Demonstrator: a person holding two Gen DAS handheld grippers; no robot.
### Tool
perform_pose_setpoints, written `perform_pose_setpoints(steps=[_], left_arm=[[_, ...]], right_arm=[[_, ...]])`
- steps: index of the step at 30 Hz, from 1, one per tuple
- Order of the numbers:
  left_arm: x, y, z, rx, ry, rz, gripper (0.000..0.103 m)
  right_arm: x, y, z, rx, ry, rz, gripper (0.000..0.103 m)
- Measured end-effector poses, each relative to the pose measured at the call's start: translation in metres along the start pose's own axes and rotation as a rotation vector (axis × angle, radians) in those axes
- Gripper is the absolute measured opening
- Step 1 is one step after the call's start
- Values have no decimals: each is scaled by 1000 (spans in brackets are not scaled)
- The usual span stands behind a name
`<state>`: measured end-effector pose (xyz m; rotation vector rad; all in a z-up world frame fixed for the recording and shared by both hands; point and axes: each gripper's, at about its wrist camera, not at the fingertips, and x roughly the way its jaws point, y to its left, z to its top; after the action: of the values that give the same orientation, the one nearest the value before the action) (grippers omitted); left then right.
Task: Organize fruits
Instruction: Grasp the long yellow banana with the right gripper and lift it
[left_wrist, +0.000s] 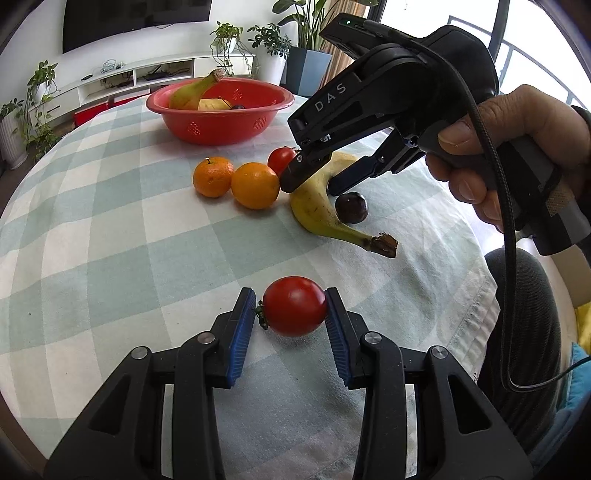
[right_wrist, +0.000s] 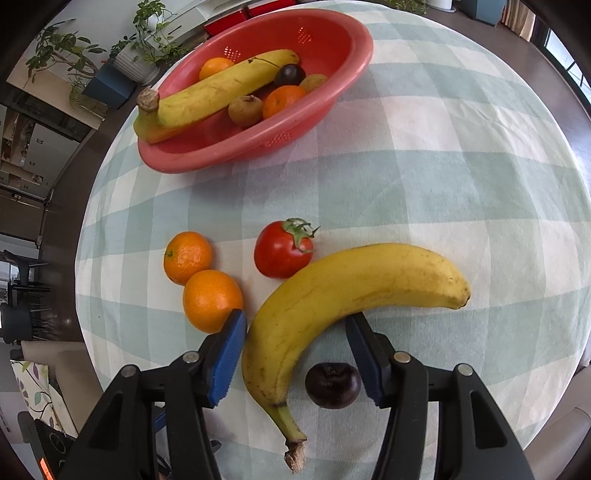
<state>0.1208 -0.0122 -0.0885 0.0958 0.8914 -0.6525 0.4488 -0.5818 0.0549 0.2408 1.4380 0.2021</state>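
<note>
A: The right gripper (left_wrist: 310, 181) covers the far end of the loose banana (left_wrist: 317, 206) in the left wrist view, and most of the far tomato (left_wrist: 281, 157).

B: Is the bowl's (left_wrist: 221, 125) fruit visible there?

A: Barely; its near wall hides all but a banana (left_wrist: 192, 94) and scraps. The person's hand (left_wrist: 509, 155) is cut off at the right edge.

red basket (right_wrist: 354, 40), yellow banana (right_wrist: 332, 295), checked green-white tablecloth (right_wrist: 443, 166)
</note>
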Motion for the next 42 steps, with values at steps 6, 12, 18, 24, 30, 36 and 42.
perform_pose_setpoints(steps=[6,12,18,24,30,36,42], left_arm=[[-2,0,-3,-4,-15,-7,36],[-4,1,-4,-15,-27,-19,36],[-7,4,-6,-24,-38,-26,36],[-6,5,-7,-25,-41,-30,36],[-6,8,-9,-32,-44,-29,36],[-5,10,-10,-37,-41,-25,36],[-3,11,-10,-40,-41,-21,36]], right_arm=[[3,4,5,72,8,-20,65],[10,30,-4,-54,-11,-168,67],[12,40,-15,-149,-35,-241,62],[9,42,-16,-146,-43,-231,48],[-6,19,-17,-121,-58,-144,35],[-14,10,-31,-153,-71,-102,35],[-31,5,-48,-147,-99,-42,34]])
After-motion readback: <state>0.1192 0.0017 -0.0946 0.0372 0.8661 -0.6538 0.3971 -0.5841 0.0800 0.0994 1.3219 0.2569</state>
